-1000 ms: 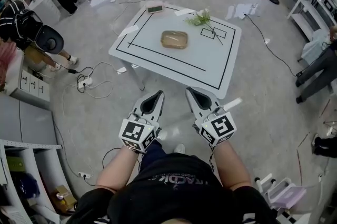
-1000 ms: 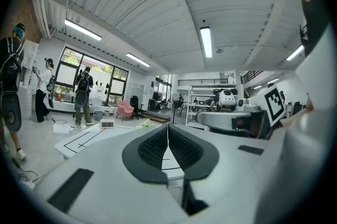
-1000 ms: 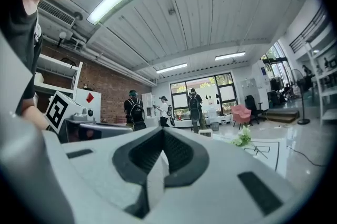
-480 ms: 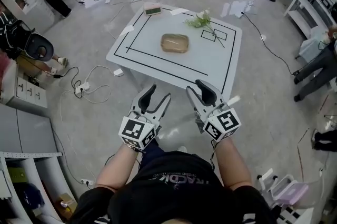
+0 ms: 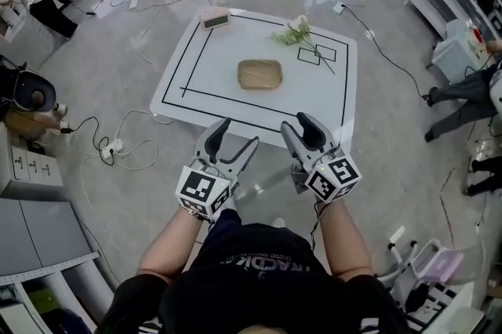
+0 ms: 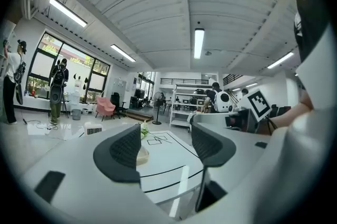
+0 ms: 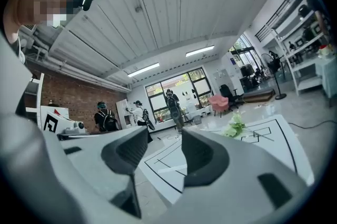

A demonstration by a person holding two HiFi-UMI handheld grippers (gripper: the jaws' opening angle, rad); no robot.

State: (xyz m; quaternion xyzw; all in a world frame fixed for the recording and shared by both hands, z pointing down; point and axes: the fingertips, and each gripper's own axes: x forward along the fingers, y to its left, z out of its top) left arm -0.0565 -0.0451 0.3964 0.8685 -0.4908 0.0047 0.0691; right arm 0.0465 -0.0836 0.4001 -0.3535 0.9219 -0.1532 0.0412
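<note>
Both claws released, short of the white square table (image 5: 210,67) with its black taped outline.
The shallow tan woven dish (image 5: 260,74) lies mid-table, well beyond the left gripper (image 5: 238,138) and right gripper (image 5: 301,128). Their dark ribbed jaws stand apart, nothing between; a second ago they were pressed together. A leafy green sprig (image 5: 296,32) lies far right.

Smooth white table (image 5: 325,101), glossy polished floor (image 5: 118,74), tan woven-looking tray (image 5: 260,74), grey plastic left gripper (image 5: 238,133).

Shallow tan basket (image 5: 260,74): upright, lying flat, untouched, well beyond the fingertips of left gripper (image 5: 237,133) and right gripper (image 5: 296,124).
</note>
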